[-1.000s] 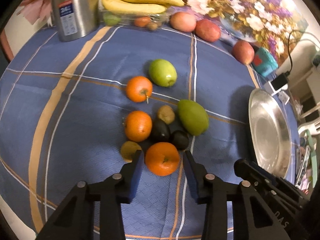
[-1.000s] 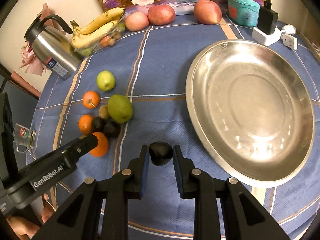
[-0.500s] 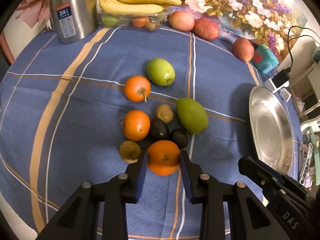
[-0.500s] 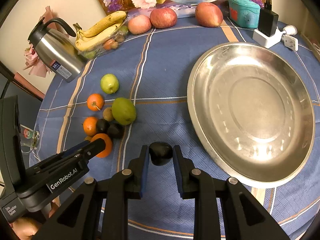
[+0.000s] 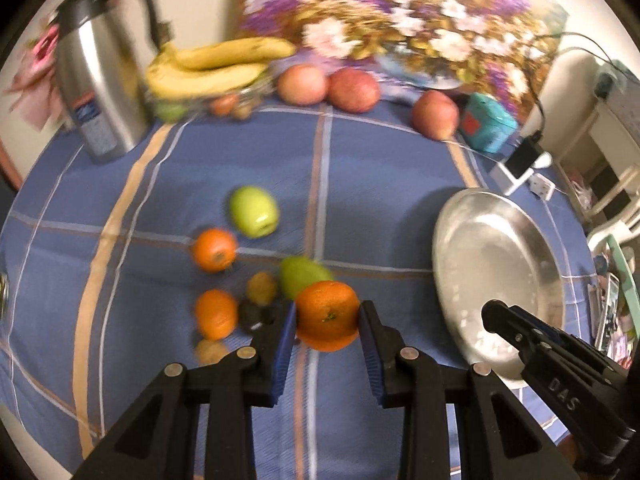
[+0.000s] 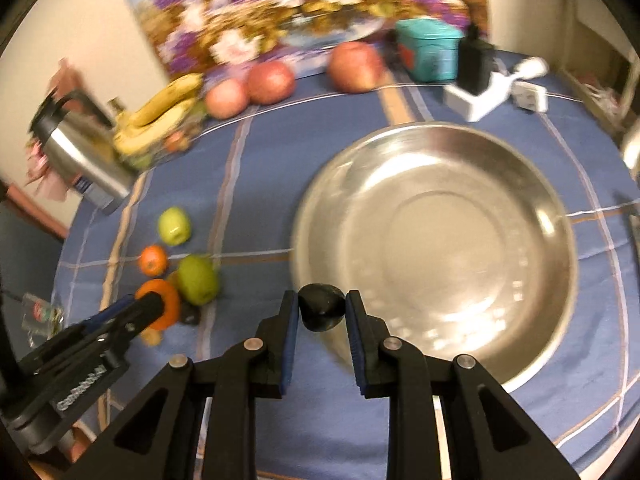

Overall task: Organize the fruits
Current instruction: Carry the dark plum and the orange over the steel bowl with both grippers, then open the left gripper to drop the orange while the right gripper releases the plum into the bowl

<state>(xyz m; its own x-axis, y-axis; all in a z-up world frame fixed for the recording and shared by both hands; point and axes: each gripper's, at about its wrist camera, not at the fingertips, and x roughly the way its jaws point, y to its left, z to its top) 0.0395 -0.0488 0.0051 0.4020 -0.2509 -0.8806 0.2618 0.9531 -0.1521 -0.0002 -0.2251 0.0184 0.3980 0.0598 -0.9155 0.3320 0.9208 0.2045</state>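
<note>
My left gripper (image 5: pixel 327 322) is shut on an orange (image 5: pixel 327 316) and holds it above the blue tablecloth, in front of the fruit cluster. The cluster holds two more oranges (image 5: pixel 214 250), a green apple (image 5: pixel 254 211), a green mango (image 5: pixel 300 276), a kiwi (image 5: pixel 262 288) and dark fruits (image 5: pixel 250 314). My right gripper (image 6: pixel 322 312) is shut on a dark avocado (image 6: pixel 321 312) at the near left rim of the steel plate (image 6: pixel 436 248). The plate also shows in the left wrist view (image 5: pixel 496 276), to the right.
At the back stand a steel thermos (image 5: pixel 100 92), a tray with bananas (image 5: pixel 216 68), three red apples (image 5: pixel 354 90), a teal box (image 5: pixel 486 128) and a charger with cable (image 5: pixel 520 166). A flower picture (image 5: pixel 400 20) leans behind them.
My left gripper closed on the orange and lifted it up and toward the right. My right gripper carried the dark avocado up to the plate's rim.
</note>
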